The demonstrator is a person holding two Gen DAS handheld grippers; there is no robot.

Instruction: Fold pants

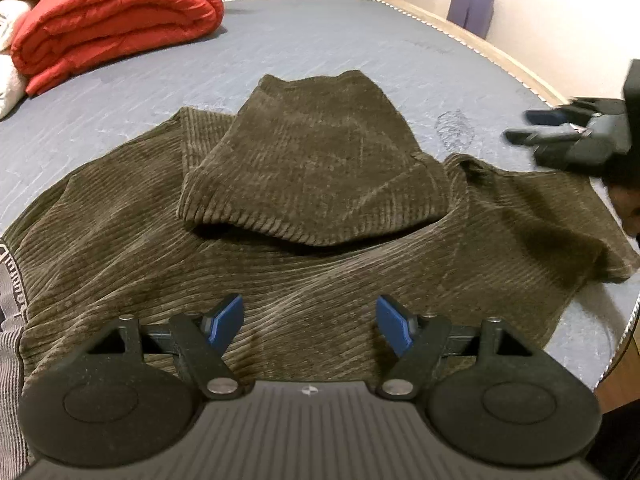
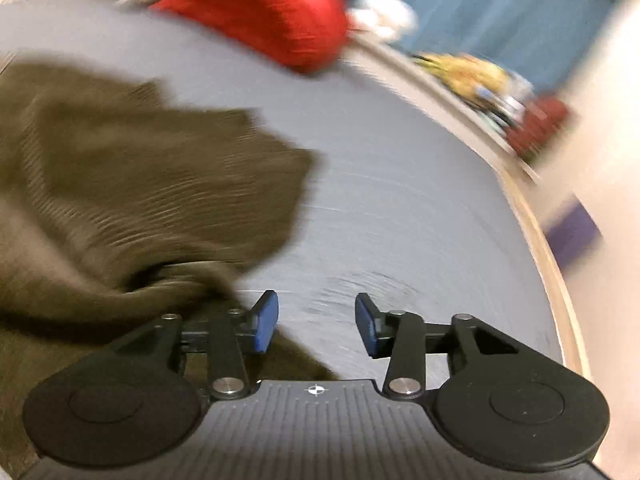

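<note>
The brown pants (image 1: pixel 312 200) lie spread out on the gray-blue bed (image 1: pixel 320 40). One leg end is folded back and rests on top of the rest of the cloth, near the middle. The pants have thin ribs all over, like corduroy.

The left gripper (image 1: pixel 310 322) hangs over the near part of the pants. Its two blue pads (image 1: pixel 226 322) stand far apart. Nothing is between them, and they hold nothing. Whether they touch the cloth below cannot be told.

The right gripper (image 2: pixel 316 324) is off at the right side of the pants. In the left wrist view it shows at the far right edge, just beside the corner of the cloth. In its own view the picture is blurry. Its blue pads (image 2: pixel 266 324) are partly apart, with only bare bed showing between them. It holds nothing. The edge of the pants sits right under its left pad, but you cannot tell if they touch.

A red blanket (image 1: pixel 112 20) is folded up at the far left of the bed, well apart from the pants.
</note>
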